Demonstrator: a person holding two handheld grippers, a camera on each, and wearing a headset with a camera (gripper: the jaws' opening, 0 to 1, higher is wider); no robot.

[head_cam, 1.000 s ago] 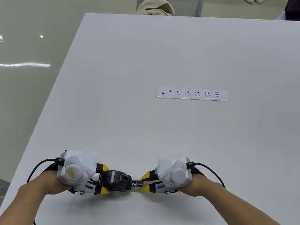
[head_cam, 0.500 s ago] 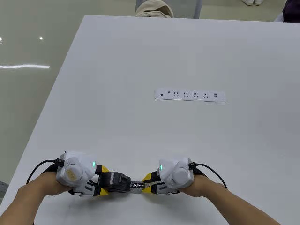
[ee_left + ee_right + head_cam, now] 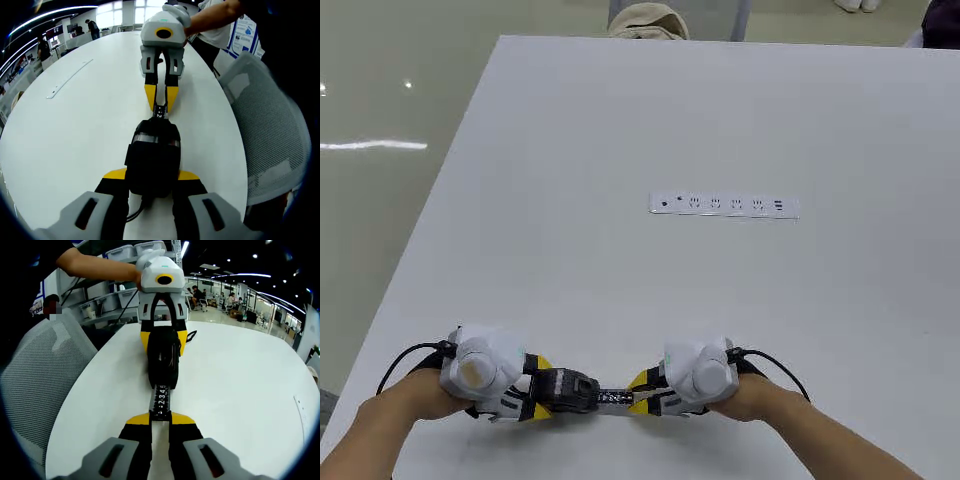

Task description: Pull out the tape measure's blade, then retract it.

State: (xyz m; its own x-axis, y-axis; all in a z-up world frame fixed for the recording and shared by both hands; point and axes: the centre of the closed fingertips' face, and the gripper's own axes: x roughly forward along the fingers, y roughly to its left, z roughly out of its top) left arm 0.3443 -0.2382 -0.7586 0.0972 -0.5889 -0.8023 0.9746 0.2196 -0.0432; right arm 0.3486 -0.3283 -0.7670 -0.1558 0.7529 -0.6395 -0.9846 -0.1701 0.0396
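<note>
Your left claw [image 3: 152,175] is clamped on the black tape measure [image 3: 152,152], its yellow-tipped jaws pressed to either side of the body. It sits low over the desk [image 3: 670,120], close to the near edge and toward the near left corner. Your right claw [image 3: 160,418] faces it with its jaws shut on the tip of the blade [image 3: 161,401], and a short numbered stretch is drawn out between the two. The pull looks barely begun. The likeliest trouble is the thin blade slipping out of the right claw's narrow pinch as the spring tension builds. It would then whip back inside and you would have to catch the tip again. If you pull off the line of the blade's mouth, the blade may kink, or it may twist the tape measure round in the left claw. You are also working right by the near edge, so a dropped tape measure could go off the desk. The power strip [image 3: 724,205] lies well apart, toward the middle.
</note>
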